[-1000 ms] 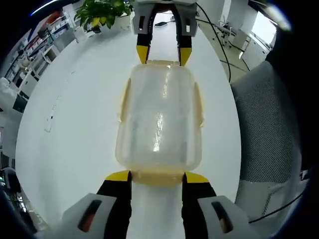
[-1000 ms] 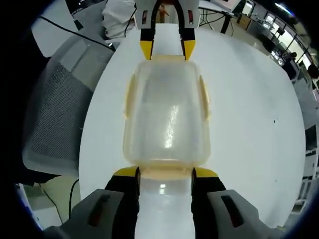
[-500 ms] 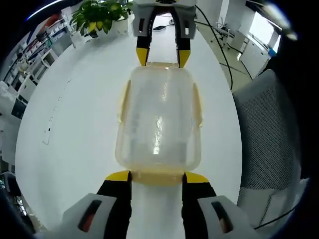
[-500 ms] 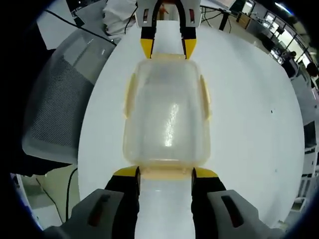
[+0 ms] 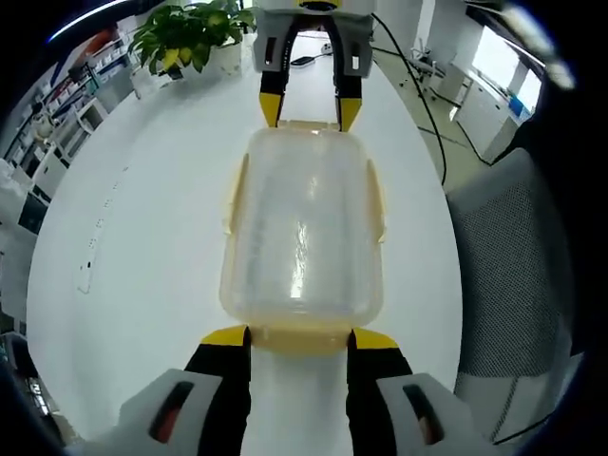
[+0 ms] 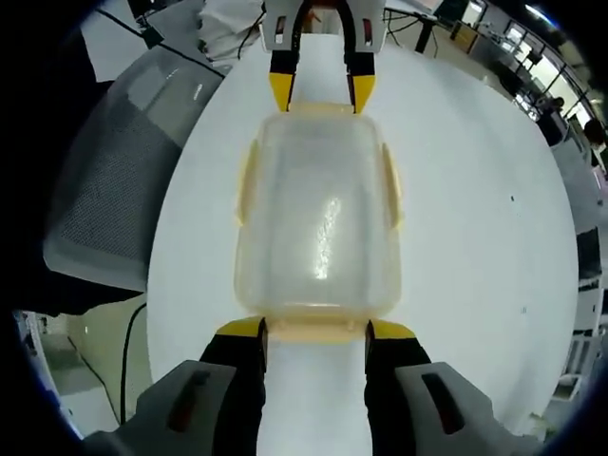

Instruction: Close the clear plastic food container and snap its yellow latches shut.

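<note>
The clear plastic container (image 5: 302,223) has its lid on, and pale yellow latches (image 5: 234,195) run along its long sides. My left gripper (image 5: 300,335) is shut on the yellow end latch nearest it, one jaw at each end of that latch. At the far end my right gripper (image 5: 301,109) grips the opposite latch the same way. The right gripper view mirrors this: the container (image 6: 318,218) lies between my right gripper (image 6: 315,330) below and my left gripper (image 6: 322,92) above. I cannot tell whether the container rests on the table.
Under the container spreads a round white table (image 5: 133,228). A potted plant (image 5: 185,33) stands at its far side. A grey mesh chair (image 5: 518,247) sits beside the table edge, also visible as the chair (image 6: 104,190). Cables (image 5: 418,76) trail off the table.
The table, chair and plant have drifted in both views while the container and both grippers keep the same places relative to each other. No latch has visibly moved.
</note>
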